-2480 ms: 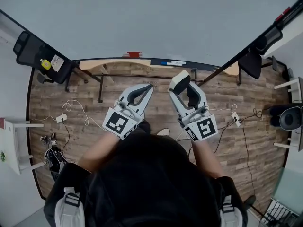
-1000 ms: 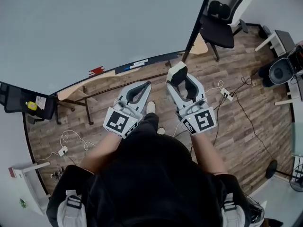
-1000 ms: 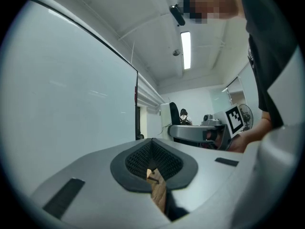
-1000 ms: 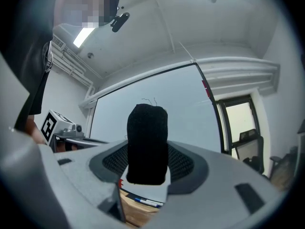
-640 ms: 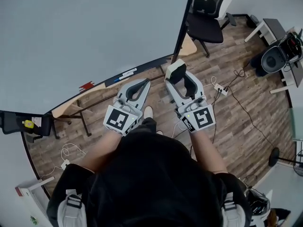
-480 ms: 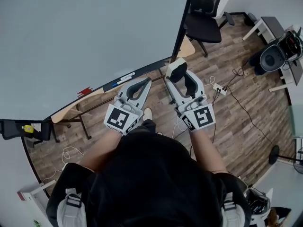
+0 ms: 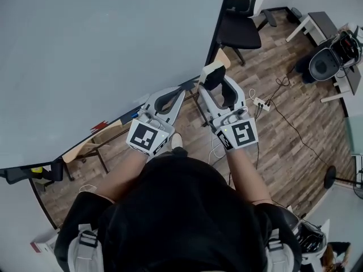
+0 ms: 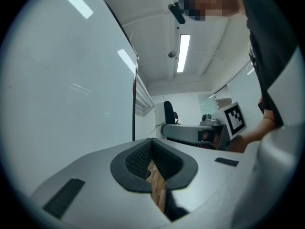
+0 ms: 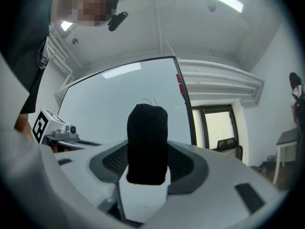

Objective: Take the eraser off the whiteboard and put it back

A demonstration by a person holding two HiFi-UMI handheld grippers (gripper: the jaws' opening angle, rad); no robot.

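**A:** Eraser [image 7: 211,74] location?

**B:** Centre of the head view, just right of the middle. It is clamped in the right gripper [image 7: 215,86] and held in the air in front of the whiteboard [image 7: 102,50]. That board fills the upper left of the frame. The eraser looks clear of the board face.

**A:** How is it gripped?

**B:** The right gripper view shows the white body seated between the pads. The black felt part sticks out past the jaw tips, toward the board. The jaws stand wide, pressed on the body's two sides.

**A:** Left gripper [image 7: 179,92]?

**B:** Jaws together, nothing between them. Only the wood floor [image 8: 156,182] shows through the gap. It sits beside the right one, lower left of it in the head view.

**A:** Handling notes?

**B:** My judgement is that it is light, with a stiff plastic shell and a soft felt face that gives under pressure. The hold belongs on the hard sides, as it is now. Squeezing the felt would give a slack, slipping grip. The smooth plastic could twist between the pads if it is pushed against the board at an angle. I cannot tell whether it clings by a magnet.

**A:** Stage?

**B:** Removal looks done and the return is not yet made. It should go back flat onto the board.
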